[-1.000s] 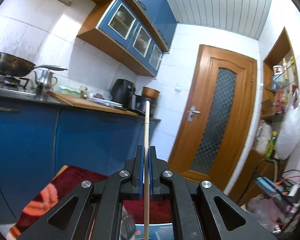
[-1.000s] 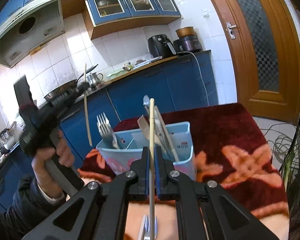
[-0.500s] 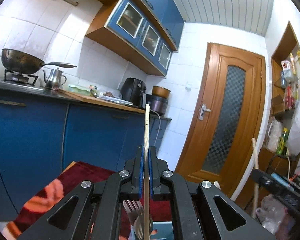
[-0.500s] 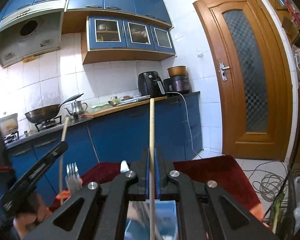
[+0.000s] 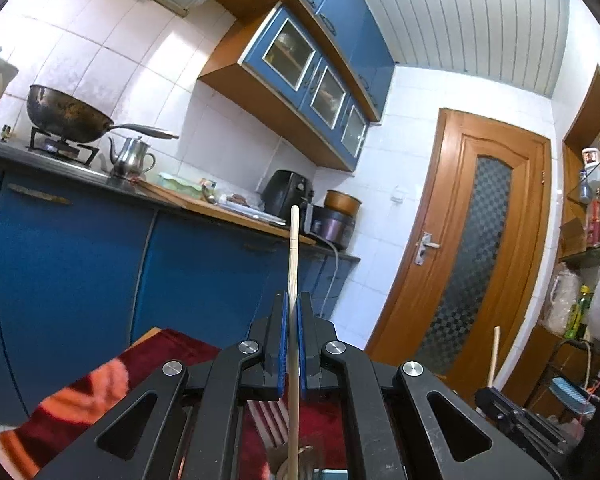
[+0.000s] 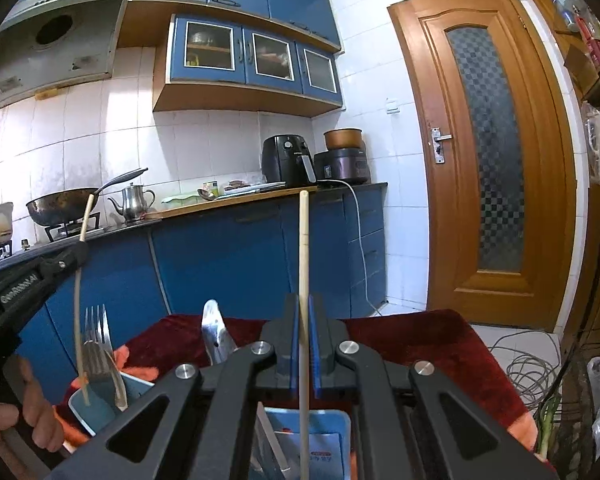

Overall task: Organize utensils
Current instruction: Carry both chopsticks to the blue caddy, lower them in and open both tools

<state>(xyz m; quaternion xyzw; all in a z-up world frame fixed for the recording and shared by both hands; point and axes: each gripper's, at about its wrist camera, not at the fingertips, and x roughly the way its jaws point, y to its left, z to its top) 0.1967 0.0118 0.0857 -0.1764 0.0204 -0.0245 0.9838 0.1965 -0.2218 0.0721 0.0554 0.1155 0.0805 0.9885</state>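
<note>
My left gripper [image 5: 292, 300] is shut on a wooden chopstick [image 5: 293, 256] that stands upright. In the right wrist view the left gripper [image 6: 78, 250] is at the left, and its chopstick [image 6: 80, 280] reaches down into the left compartment of the light blue utensil holder [image 6: 96, 410], beside a fork [image 6: 96, 336]. My right gripper [image 6: 303, 300] is shut on a second upright chopstick [image 6: 303, 248], just behind and above the holder. A metal blade [image 6: 216, 336] sticks up from the holder's middle. The right gripper [image 5: 512, 412] also shows low at the right of the left wrist view.
The holder stands on a table under a red patterned cloth [image 6: 440, 344]. Blue cabinets [image 6: 220, 264] and a counter with a wok [image 6: 60, 208], a kettle [image 6: 134, 200] and an air fryer [image 6: 286, 160] lie behind. A wooden door [image 6: 488, 152] is at the right, cables [image 6: 528, 364] on the floor.
The left gripper has sunk, bringing its chopstick's lower end from above the holder down into it beside the fork. The right gripper moved closer over the holder and tilted up towards level.
</note>
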